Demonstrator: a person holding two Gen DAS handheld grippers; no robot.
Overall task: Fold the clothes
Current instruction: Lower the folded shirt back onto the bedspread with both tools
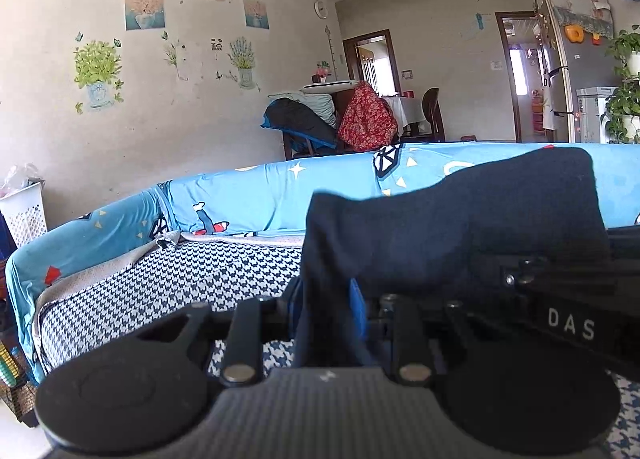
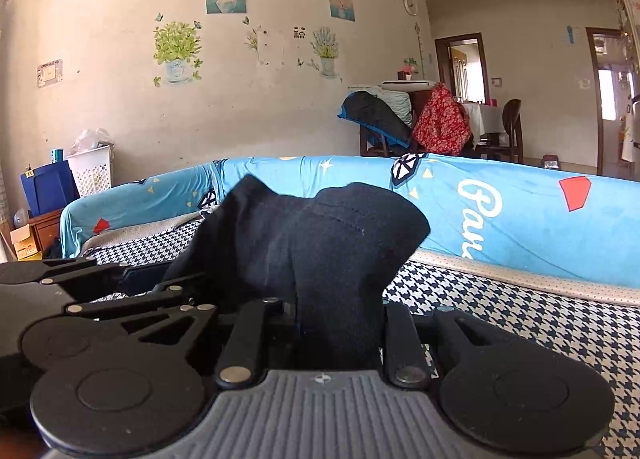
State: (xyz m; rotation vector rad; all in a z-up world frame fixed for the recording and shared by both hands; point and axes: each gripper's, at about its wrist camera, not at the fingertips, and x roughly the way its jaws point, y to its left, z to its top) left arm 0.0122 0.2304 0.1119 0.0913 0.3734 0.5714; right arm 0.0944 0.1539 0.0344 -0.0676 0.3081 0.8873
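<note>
sofa (image 1: 240, 195) | dark garment (image 1: 460, 219) pinched in left claw (image 1: 328, 311) | right claw (image 2: 336, 323) likewise

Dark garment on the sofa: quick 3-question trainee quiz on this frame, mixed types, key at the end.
1. True or false: both the left gripper and the right gripper are shut on the dark garment.
2. What pattern covers the sofa seat under the garment?
A. plain grey
B. dark-and-white houndstooth
C. red floral
3. Fill in: the sofa backrest wears a ____ cover with cartoon prints.

Key:
1. True; cloth is pinched between each pair of fingers.
2. B
3. light blue
</note>
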